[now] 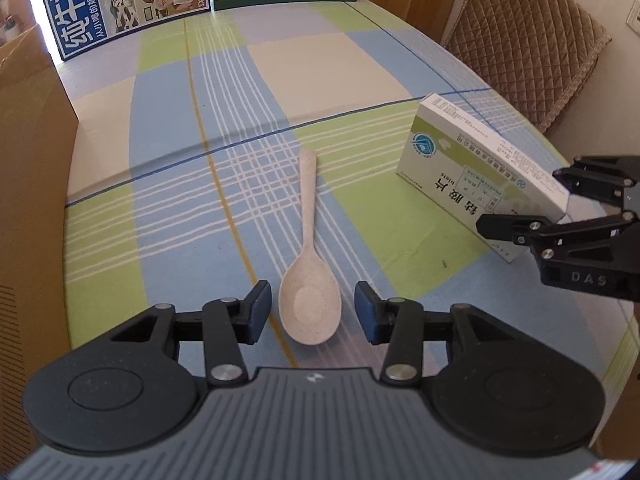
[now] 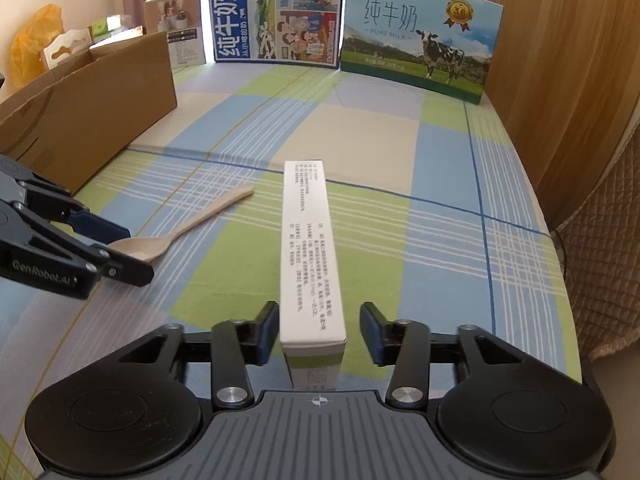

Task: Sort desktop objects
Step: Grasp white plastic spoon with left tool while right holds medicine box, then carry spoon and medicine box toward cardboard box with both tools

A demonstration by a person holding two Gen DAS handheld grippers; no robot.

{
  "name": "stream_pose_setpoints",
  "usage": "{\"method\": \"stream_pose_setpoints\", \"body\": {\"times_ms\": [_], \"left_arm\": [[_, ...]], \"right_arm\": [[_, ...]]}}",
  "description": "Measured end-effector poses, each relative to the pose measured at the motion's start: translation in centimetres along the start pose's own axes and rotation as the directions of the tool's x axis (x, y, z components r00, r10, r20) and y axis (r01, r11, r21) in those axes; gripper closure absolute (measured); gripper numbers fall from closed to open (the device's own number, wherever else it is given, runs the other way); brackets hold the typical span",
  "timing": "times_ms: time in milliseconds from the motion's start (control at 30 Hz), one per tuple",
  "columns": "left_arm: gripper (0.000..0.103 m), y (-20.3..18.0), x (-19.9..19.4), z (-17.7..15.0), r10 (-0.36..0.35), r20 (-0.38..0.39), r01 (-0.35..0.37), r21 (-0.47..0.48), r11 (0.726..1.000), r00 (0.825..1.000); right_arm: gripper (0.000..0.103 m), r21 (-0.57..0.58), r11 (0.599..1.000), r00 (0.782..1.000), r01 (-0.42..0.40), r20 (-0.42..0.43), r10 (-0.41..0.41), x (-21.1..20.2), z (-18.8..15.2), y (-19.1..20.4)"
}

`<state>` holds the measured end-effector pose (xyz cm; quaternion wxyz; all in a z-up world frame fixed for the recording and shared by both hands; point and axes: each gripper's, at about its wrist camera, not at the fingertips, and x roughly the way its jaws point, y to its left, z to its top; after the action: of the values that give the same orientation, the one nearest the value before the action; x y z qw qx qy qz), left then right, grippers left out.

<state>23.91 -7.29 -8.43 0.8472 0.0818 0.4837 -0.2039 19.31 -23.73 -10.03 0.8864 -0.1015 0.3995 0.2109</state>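
Note:
A beige spoon (image 1: pixel 308 240) lies on the checked tablecloth, bowl towards me and handle pointing away. My left gripper (image 1: pixel 313 310) is open, its blue pads either side of the bowl with a gap on both sides. A white and green medicine box (image 2: pixel 306 240) stands on its long edge to the right of the spoon (image 2: pixel 192 220). My right gripper (image 2: pixel 319 332) is open around the box's near end; the left pad is close to it and the right pad stands clear. The left wrist view shows the same box (image 1: pixel 460 172) with the right gripper (image 1: pixel 518 200) at its near end.
An open brown cardboard box (image 2: pixel 100 100) sits along the table's left side. Two milk cartons (image 2: pixel 276 16) (image 2: pixel 420 40) stand upright at the far edge. A wooden panel (image 2: pixel 560 60) and a quilted chair (image 1: pixel 532 40) border the right side.

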Motion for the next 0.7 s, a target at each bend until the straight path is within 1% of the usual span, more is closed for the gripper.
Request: {"method": "stream_pose_setpoints", "body": {"times_ms": [33, 100, 367, 567, 700], "left_arm": [[0.066, -0.1, 0.2, 0.0, 0.013, -0.007, -0.013, 0.014, 1.000, 1.000], [0.075, -0.3, 0.3, 0.1, 0.026, -0.006, -0.025, 0.034, 0.999, 1.000], [0.076, -0.4, 0.1, 0.1, 0.029, -0.017, -0.028, 0.054, 0.998, 0.999], [0.076, -0.2, -0.2, 0.1, 0.018, -0.011, -0.018, 0.044, 0.999, 1.000], [0.076, -0.1, -0.4, 0.1, 0.013, -0.009, -0.012, 0.034, 0.999, 1.000]], "right_arm": [[0.057, 0.000, 1.000, 1.000, -0.004, -0.004, 0.004, 0.2, 0.1, -0.1], [0.057, -0.005, 1.000, 1.000, -0.008, -0.008, 0.008, 0.4, 0.3, -0.2], [0.057, -0.043, 0.999, 0.999, -0.022, -0.041, 0.020, 1.4, 1.8, 0.3], [0.058, -0.060, 0.998, 0.995, 0.014, -0.098, -0.020, 2.6, 2.9, 0.5], [0.058, -0.054, 0.998, 0.994, 0.025, -0.102, -0.030, 2.5, 2.8, 0.5]]}}
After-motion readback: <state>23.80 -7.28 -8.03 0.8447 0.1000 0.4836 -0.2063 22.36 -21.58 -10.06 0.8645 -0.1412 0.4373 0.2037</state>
